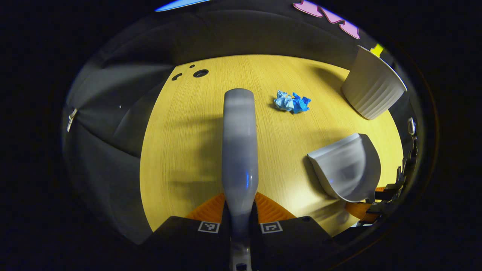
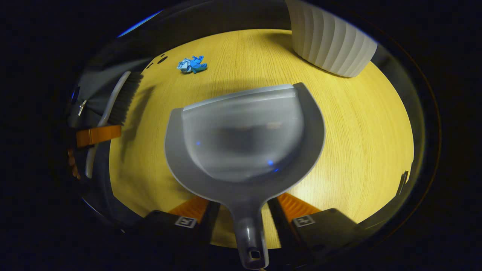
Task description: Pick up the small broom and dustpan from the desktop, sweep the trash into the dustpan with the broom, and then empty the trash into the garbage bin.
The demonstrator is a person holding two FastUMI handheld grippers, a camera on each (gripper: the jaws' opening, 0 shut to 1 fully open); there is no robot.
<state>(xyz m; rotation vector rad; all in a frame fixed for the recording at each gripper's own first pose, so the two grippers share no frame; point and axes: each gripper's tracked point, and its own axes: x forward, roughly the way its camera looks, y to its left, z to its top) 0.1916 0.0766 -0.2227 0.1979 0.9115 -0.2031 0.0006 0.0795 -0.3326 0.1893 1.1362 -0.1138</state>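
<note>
The left gripper [image 1: 240, 214] pinches the broom [image 1: 239, 143] by its handle, its 2 fingers pressed against the handle's sides, and the broom juts forward over the desktop [image 1: 180, 150]. The right gripper [image 2: 243, 216] likewise clamps the handle of the dustpan [image 2: 244, 139], whose open lip faces away from the hand and looks lifted off the wood.

Both tools seem to be in hand, so sweeping looks like the step now. To do it well, the dustpan's lip should probably sit flat on the desktop just beside the trash, with the bristles set behind the paper and drawn toward the lip in short strokes.

Farther out, the crumpled blue paper [image 1: 292, 102] lies alone on the wood, well apart from both tools. Beyond it, the ribbed white garbage bin [image 1: 371, 89] stands near the far edge; nothing appears to block the path.
</note>
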